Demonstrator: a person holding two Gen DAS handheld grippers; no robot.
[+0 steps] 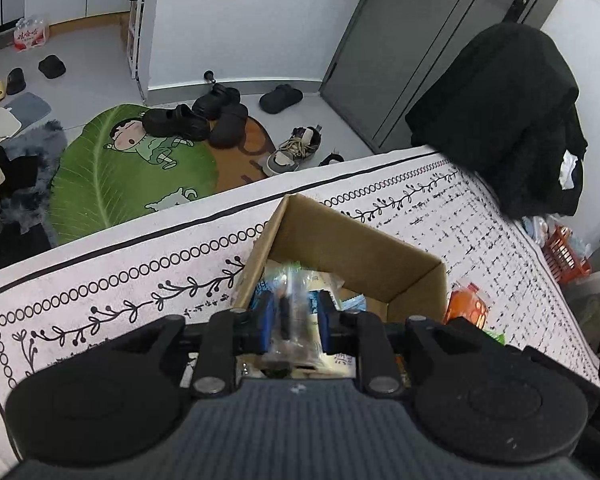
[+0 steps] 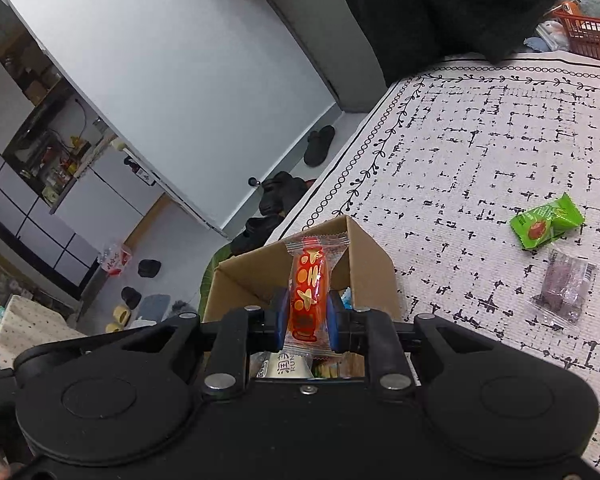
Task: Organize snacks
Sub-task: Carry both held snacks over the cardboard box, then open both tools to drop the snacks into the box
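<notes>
Two snacks are being held over one cardboard box (image 2: pixel 364 256): a clear-wrapped snack (image 1: pixel 294 320) is being pinched by the left hand-held gripper (image 1: pixel 296 322), an orange snack (image 2: pixel 308 292) by the right hand-held gripper (image 2: pixel 306 320). Several packets are lying inside the box. Two more, a green packet (image 2: pixel 546 222) and a purple packet (image 2: pixel 564 292), are lying on the patterned tabletop (image 2: pixel 480 140), toward its middle.

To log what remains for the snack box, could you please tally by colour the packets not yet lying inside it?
Orange: 1, the orange packet in the right gripper.
Clear: 2, the held clear packet in the left gripper and the loose clear packet on the tablecloth.
Green: 1, the green packet on the tablecloth.
Total: 4
</notes>
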